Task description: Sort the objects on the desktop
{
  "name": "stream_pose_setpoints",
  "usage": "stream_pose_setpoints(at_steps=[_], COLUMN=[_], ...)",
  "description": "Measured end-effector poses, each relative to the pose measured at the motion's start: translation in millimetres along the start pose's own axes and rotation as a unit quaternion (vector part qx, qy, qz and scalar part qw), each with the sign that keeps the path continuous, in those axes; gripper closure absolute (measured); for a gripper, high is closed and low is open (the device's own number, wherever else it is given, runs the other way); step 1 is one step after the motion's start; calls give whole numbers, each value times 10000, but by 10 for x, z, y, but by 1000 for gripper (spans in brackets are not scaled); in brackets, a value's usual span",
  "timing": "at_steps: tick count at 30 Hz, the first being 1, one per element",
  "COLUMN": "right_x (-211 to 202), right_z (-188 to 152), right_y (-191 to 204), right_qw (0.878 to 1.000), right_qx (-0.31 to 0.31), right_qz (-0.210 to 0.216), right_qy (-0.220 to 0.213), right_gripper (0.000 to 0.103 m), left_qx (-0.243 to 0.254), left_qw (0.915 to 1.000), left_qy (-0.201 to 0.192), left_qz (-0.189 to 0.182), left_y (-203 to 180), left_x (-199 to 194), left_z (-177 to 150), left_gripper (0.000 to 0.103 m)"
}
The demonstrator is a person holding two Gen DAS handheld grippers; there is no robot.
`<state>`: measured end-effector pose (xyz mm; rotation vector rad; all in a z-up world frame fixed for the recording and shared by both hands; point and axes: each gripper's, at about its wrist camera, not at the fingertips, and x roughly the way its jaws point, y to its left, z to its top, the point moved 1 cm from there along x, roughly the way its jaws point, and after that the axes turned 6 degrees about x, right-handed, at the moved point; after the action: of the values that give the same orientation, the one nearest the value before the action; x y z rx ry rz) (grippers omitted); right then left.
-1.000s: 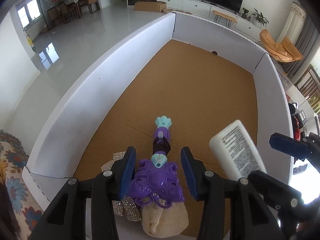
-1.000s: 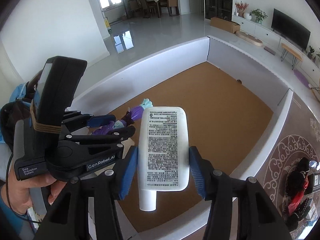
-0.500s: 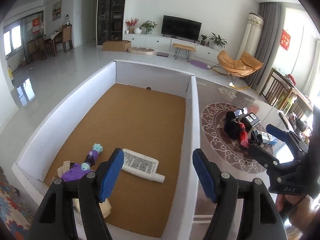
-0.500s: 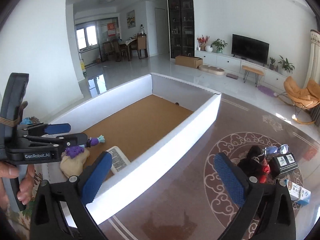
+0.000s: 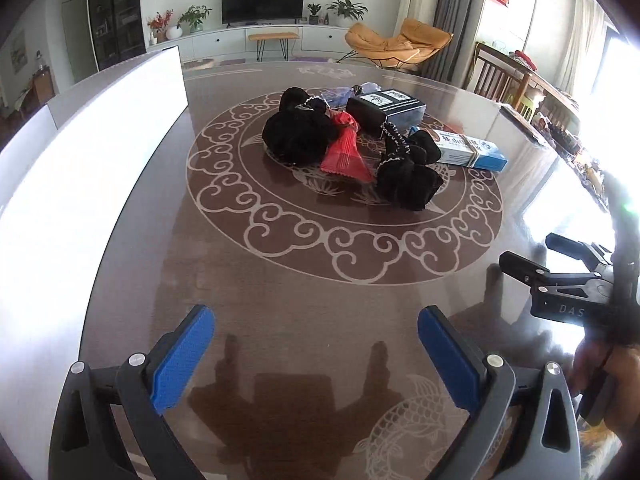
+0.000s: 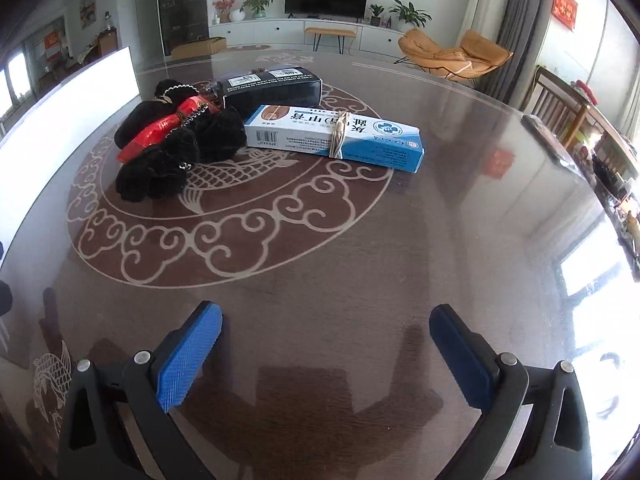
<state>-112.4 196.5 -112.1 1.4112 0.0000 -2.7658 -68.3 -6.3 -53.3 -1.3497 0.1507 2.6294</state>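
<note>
Blue ribbed pads stand wide apart on both tools now: your left hand-held gripper (image 5: 316,354) is fully spread and holds nothing, and your right hand-held gripper (image 6: 326,354) is just as open and just as empty. A second ago the right one was clamped on a white lotion tube and the left one stood over a purple toy wand inside the white-walled box; half a second ago both items lay on the box's cork floor. Both cameras have since swung off the box, whose white wall (image 5: 88,152) now only edges the left of your view, and onto the glossy brown table (image 5: 280,280). I take that to mean those two drops are finished and you are lining up the next pick. What remains sits in one heap near the middle of the table's cloud-pattern ring: black knitted fabric with silver trim (image 6: 160,160), a red foil packet (image 6: 160,130) wedged into it, a blue-and-white toothpaste box (image 6: 332,136) bound with string, and a black carton (image 6: 272,88) behind. The toothpaste box looks easiest for your right side.
</note>
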Motion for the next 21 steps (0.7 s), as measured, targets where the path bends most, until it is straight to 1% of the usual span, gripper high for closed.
stream_pose_setpoints(at_steps=[1, 3, 5, 7, 11, 21], right_x=[26, 86, 139, 179, 208, 239], right_z=[25, 86, 156, 221, 255, 272], right_y=[-45, -67, -52, -55, -47, 11], right_qw=[9999, 9998, 9997, 9996, 9997, 9996], right_qx=[97, 196, 234, 256, 214, 253], right_qz=[27, 39, 33, 27, 67, 31], right_qy=[82, 88, 97, 94, 106, 111], right_gripper=[0, 0, 0, 0, 0, 0], left_qx=[34, 1, -90, -21, -12, -15], left_qw=[10000, 9998, 9998, 9992, 9992, 9994], left_qy=[5, 57, 130, 138, 48, 54], left_qz=[68, 175, 156, 375, 385, 348], left_y=[-34, -62, -56, -71, -91, -88], left_x=[99, 275, 402, 487, 512, 515], left_z=[64, 198, 302, 375, 420, 420], left_gripper=[0, 0, 0, 0, 0, 0])
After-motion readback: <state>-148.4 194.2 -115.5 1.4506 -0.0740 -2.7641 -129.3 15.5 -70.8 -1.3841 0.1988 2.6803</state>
